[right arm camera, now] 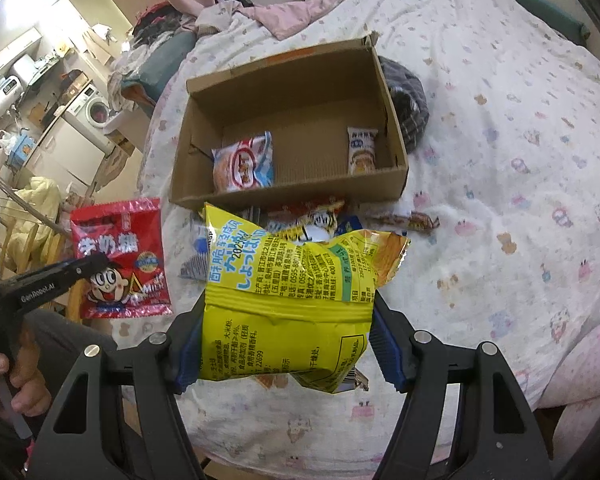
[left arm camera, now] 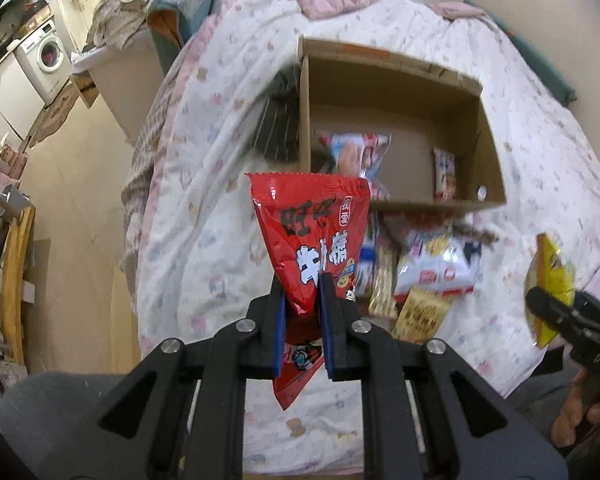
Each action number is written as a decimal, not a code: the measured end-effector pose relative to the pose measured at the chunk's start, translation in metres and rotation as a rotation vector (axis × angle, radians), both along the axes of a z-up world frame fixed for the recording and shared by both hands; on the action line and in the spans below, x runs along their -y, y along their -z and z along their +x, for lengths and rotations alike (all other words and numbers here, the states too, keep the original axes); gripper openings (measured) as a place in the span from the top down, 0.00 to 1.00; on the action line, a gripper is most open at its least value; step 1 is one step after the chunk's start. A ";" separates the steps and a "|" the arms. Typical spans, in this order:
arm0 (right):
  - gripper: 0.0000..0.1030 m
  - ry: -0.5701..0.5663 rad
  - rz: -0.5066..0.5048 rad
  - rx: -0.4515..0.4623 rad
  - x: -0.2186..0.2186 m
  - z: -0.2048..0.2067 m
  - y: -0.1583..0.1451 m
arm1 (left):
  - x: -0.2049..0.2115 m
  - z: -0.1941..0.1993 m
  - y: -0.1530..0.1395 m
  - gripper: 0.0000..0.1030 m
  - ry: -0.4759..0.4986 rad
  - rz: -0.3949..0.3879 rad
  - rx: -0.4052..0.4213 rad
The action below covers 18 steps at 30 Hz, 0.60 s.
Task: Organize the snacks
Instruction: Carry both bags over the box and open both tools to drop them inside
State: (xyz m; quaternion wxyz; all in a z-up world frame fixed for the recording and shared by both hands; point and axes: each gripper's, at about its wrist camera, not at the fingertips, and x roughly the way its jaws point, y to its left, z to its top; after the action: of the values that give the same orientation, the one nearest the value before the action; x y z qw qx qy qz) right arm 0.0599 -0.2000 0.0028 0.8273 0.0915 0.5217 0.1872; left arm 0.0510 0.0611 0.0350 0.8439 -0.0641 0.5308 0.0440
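While clamped in jaws: red candy bag (left arm camera: 312,240), yellow snack bag (right arm camera: 288,312).

red bag (left arm camera: 312,240) | yellow bag (right arm camera: 288,304) | brown box (right arm camera: 292,196) | pastel-print white quilt (right arm camera: 500,160)

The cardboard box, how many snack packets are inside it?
2. In the brown cardboard box, a white-and-blue snack packet lies at the left, and a small white-and-orange packet stands at the right. None seems hidden.

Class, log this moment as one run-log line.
left gripper: holds red candy bag | right gripper: holds yellow snack bag | cardboard box: two packets
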 end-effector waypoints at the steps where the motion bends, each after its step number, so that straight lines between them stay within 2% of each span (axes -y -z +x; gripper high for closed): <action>1: 0.30 0.001 0.003 0.002 0.000 0.003 -0.001 | 0.000 0.005 -0.006 0.88 -0.003 -0.003 0.014; 5: 0.30 -0.004 -0.005 0.018 -0.003 0.019 -0.006 | 0.006 0.023 -0.026 0.88 0.007 0.041 0.085; 10: 0.30 0.000 0.007 0.040 -0.005 0.049 -0.015 | 0.018 0.053 -0.039 0.88 0.041 0.053 0.140; 18: 0.30 0.015 -0.007 0.083 -0.009 0.105 -0.017 | 0.041 0.110 -0.033 0.88 0.093 0.057 0.142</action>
State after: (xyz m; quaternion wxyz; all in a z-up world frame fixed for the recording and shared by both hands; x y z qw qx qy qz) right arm 0.1645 -0.1913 0.0202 0.8500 0.0846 0.4867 0.1828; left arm 0.1608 0.0205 0.0676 0.8819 -0.0181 0.4708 0.0151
